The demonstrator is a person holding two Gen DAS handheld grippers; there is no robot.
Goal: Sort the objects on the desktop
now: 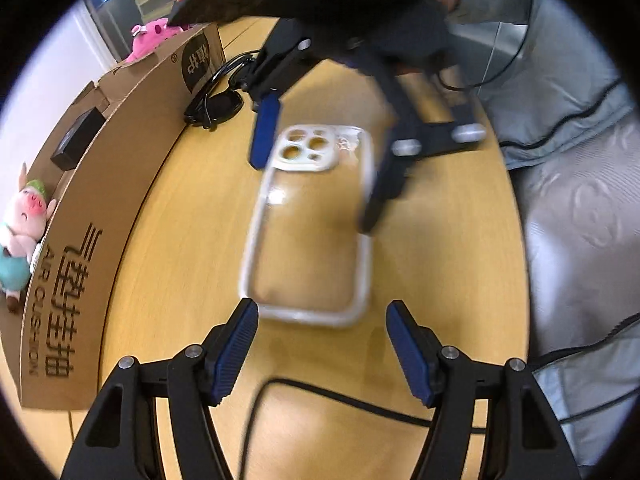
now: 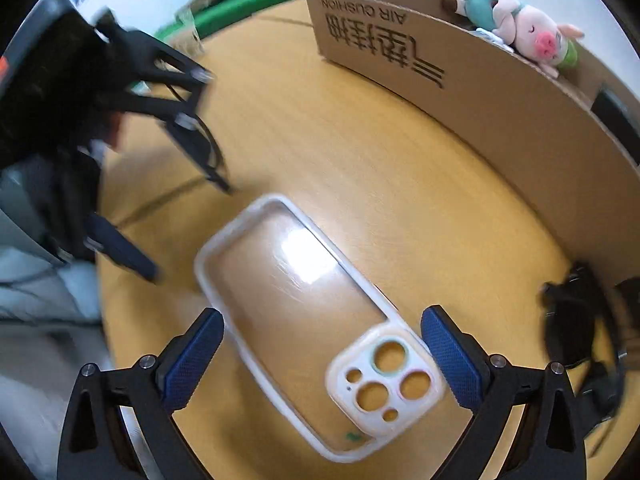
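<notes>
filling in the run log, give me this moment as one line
left gripper: open, empty | right gripper: open, straddling camera end of phone case | case: flat on table | sunglasses: by cardboard box

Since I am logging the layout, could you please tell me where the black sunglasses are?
The black sunglasses lie on the wooden table, against the brown cardboard box, beyond the clear phone case.

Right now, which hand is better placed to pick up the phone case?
Right. The right tool is open with the clear phone case's camera end already between its fingers. The left tool, also open, sits just short of the case's plain end, so it would need to advance first.
</notes>
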